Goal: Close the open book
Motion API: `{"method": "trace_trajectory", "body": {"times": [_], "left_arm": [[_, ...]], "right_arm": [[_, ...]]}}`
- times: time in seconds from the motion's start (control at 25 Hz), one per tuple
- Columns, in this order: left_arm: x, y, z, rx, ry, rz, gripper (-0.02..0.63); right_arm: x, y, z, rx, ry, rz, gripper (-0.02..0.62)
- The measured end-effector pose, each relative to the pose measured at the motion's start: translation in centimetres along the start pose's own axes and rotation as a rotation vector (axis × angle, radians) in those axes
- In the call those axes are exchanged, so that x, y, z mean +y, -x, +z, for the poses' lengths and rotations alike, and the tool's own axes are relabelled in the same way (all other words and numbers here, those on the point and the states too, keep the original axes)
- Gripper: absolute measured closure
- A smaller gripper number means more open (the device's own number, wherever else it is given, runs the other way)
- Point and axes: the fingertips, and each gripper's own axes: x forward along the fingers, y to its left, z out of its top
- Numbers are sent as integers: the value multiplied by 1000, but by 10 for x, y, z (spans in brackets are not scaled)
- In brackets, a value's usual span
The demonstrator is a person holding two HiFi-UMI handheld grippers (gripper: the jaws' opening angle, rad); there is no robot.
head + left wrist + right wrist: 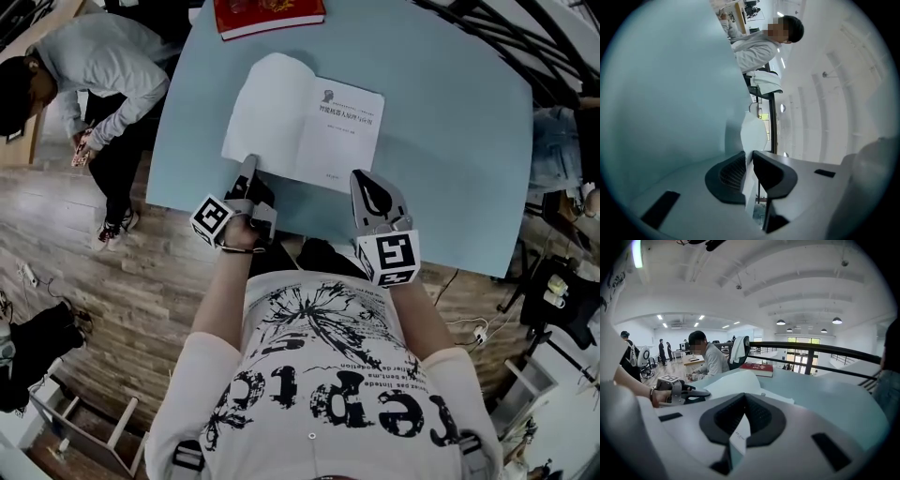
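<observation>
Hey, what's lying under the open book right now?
Only the pale blue table shows around the open book. Anything flat beneath its pages is covered, so I cannot tell.

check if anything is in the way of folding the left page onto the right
Nothing lies on the open book. The right gripper holds the right page's near corner, where the page pinched in the left gripper jaws could land.

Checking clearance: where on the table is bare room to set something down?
Widest: table right of the open book. Narrow strips: left of it, and between it and the red book. Crowded: near edge, left hand-held gripper, right hand-held gripper.
</observation>
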Motion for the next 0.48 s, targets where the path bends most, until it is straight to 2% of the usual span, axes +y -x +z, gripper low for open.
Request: {"method": "trace_trajectory", "body": {"times": [0.12, 0.4, 0.48], "left_arm": [[-15, 5, -9, 21, -59, -21, 546], [-54, 5, -36, 121, -355, -45, 554], [-63, 4, -48, 152, -419, -54, 554]], "right_arm": [[-2, 10, -2, -3, -3, 6, 584], [-7, 27, -1, -37, -17, 2, 584], [-11, 34, -1, -47, -27, -4, 584]]}}
